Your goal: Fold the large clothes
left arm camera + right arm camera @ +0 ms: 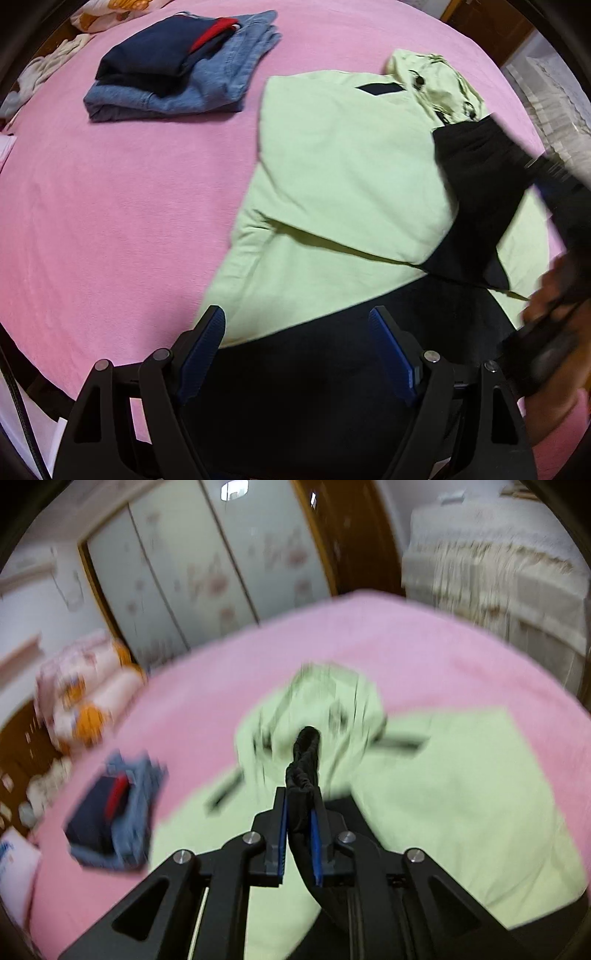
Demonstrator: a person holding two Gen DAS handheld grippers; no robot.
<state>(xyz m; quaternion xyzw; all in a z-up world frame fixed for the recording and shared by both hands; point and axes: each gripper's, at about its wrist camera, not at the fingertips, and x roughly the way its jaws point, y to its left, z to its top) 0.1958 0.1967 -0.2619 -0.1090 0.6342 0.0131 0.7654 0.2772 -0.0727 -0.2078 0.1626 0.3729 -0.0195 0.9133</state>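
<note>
The right tongs (299,812) pinch a bunched black cuff (304,760) of a pale green hooded garment (443,794), which lies spread across a pink bed (424,646). A folded stack of clothes (114,812), dark blue on denim, sits on the bed left of the garment. Motion blur softens the wardrobe doors (207,561) behind.

Pink bedsheet (110,206), floral pillows (85,698), wardrobe doors (207,572)

- Left wrist view: low over pink bed (110,203), looking across it.
- Right wrist view: higher above bed, facing wardrobe (207,572).
- Shared: green jacket (332,166), folded stack (181,70).
</note>
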